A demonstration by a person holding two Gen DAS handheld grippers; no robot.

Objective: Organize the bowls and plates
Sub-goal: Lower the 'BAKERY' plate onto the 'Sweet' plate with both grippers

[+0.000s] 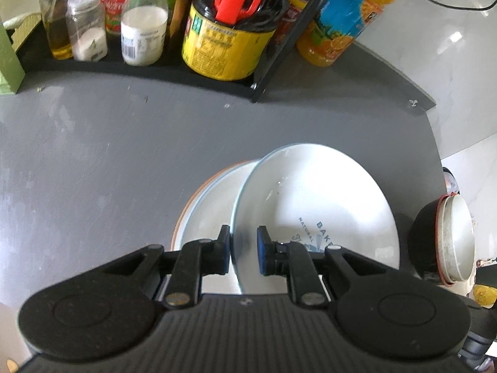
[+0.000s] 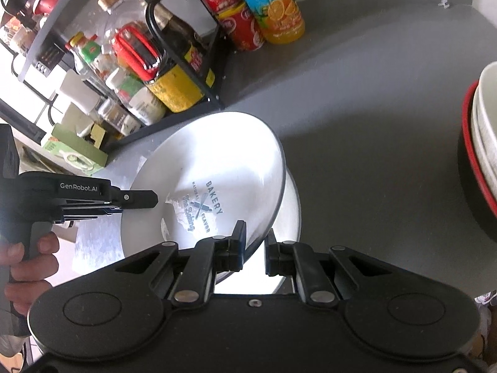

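Plates first: white printed plate (image 1: 313, 205) is tilted up on edge over a second plate (image 1: 208, 211) lying flat on the grey counter (image 1: 108, 161). Left gripper (image 1: 243, 248) straddles the tilted plate's near rim, one pad on each face; a sliver of gap shows at the blue pad (image 1: 264, 250), so it reads as closed on the rim or nearly so, hard to be sure. Right gripper (image 2: 254, 245) sits at the opposite rim, one finger over the plate face, the other below or beside the edge; the jaws stand apart with visible space, so not a firm pinch. In the right wrist view the left gripper (image 2: 139, 199) comes in from the side with its tips at the printed plate (image 2: 217, 168) rim, the person's hand (image 2: 28, 258) on the handle.

Lower plate (image 2: 290, 205) peeks out under the tilted one, orange rim visible on the left view. Nested bowls (image 2: 484, 130) with a red-rimmed dark outer bowl stand well apart to the right. Spice rack (image 1: 149, 62) with bottles and a soy sauce jug (image 1: 226, 40) lines the back; orange juice bottle (image 1: 341, 21) just beside it.

Step, as a guess: seating or lifting the top plate on the stack. Next move needs the rim level and centred over the lower plate, both sides lowered together. Risk: ceramic slipping out of the loose right-side hold.
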